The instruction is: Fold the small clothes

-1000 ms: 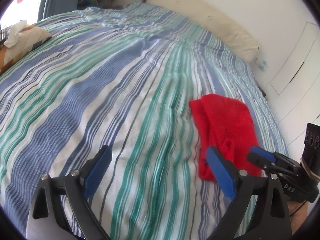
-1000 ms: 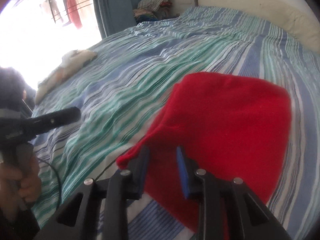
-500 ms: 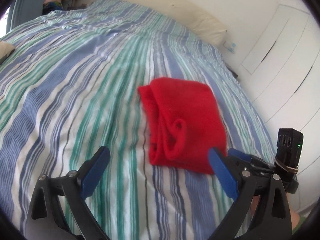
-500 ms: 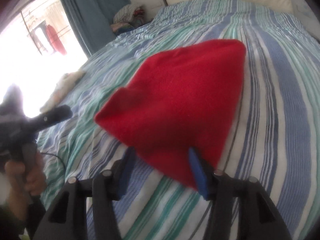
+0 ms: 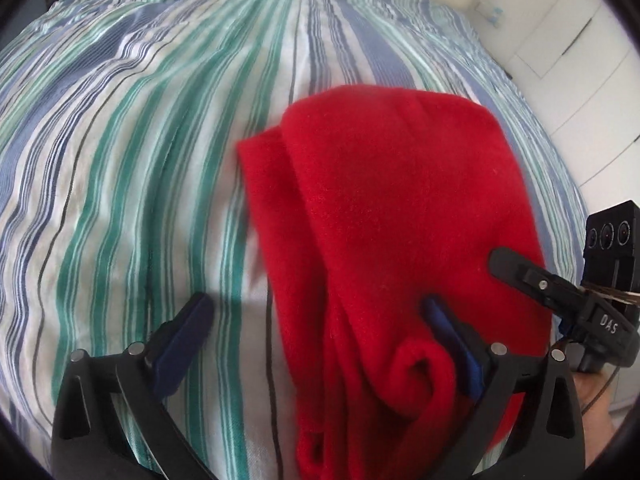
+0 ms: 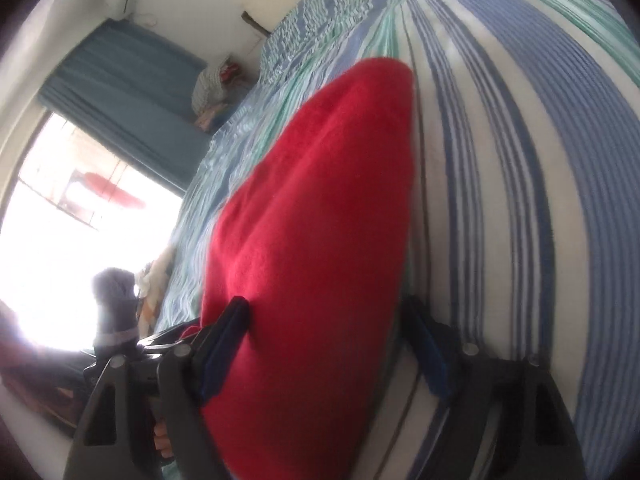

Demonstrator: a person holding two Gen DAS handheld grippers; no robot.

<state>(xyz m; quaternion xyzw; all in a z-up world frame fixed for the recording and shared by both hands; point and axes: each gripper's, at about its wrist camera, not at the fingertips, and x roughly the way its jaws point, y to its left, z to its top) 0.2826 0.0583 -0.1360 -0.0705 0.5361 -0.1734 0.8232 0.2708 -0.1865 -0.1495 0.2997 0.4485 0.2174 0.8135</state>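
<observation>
On the striped bed [image 5: 160, 152], left wrist view: red garment [image 5: 400, 208] lies folded, long axis running near-to-far, its near end right under the left gripper [image 5: 316, 320]. The left gripper's jaws stand wide and are closing a little; the garment's near left part sits between them, but the left finger rests on bare sheet and no pad presses the cloth. A rolled lip of fabric bulges at the near end beside the right pad. The right gripper [image 5: 520, 268] comes in from the right edge, its dark finger lying on the garment's right near side. Both are about equally near to that end, left one more centred.

In the right wrist view, tilted: same red garment [image 6: 320, 220] fills the middle, stretching away to a rounded far end. The right gripper [image 6: 332, 340] straddles the near end, jaws partway apart and closing slightly; cloth bulges between them, left pad touching or nearly touching its edge, right pad just beside it over the bed [image 6: 500, 160]. Firm grip not evident. Likely next: pinch the near end and carry it toward the far end.

No containers in view; curtain [image 6: 128, 108] and window far left.
</observation>
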